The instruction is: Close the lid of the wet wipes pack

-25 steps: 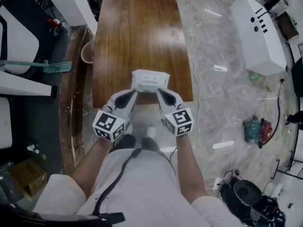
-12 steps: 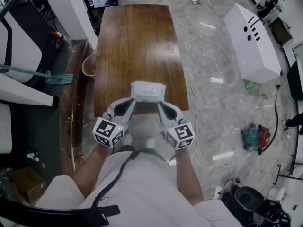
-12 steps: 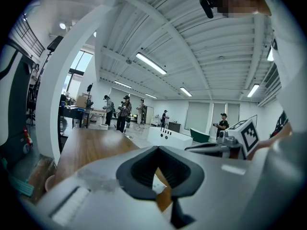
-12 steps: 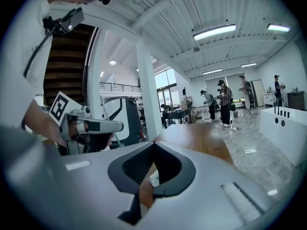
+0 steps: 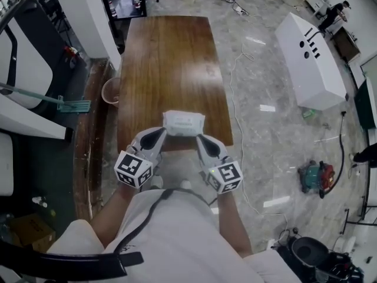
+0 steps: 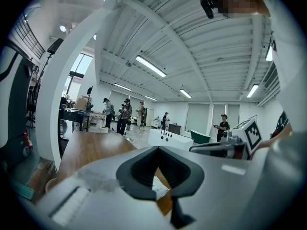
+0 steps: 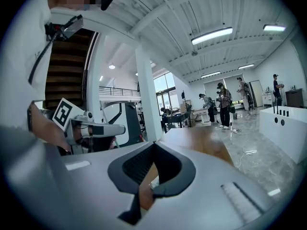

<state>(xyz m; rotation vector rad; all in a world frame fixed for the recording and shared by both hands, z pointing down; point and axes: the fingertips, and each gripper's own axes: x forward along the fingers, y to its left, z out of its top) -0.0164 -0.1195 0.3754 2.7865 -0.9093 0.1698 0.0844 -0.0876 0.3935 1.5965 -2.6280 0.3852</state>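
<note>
The white wet wipes pack (image 5: 184,123) lies flat on the brown wooden table (image 5: 168,63), close to its near edge. My left gripper (image 5: 162,132) is at the pack's near left corner and my right gripper (image 5: 199,138) at its near right corner. On both, the jaws are shut tip to tip with nothing between them. In the left gripper view the shut left gripper (image 6: 156,148) frames a sliver of the white pack (image 6: 160,191). In the right gripper view the shut right gripper (image 7: 154,143) looks out over the table (image 7: 201,143). The pack's lid cannot be made out.
A pink bucket (image 5: 109,89) and a green mop (image 5: 59,102) are on the floor left of the table. A long white bench (image 5: 309,52) and loose cables (image 5: 238,87) lie to the right. Several people stand at the far end of the room (image 6: 125,115).
Both grippers have risen a little beside the pack's near edge. The pack stays where it was on the table. The head view now takes in more of the far room.
</note>
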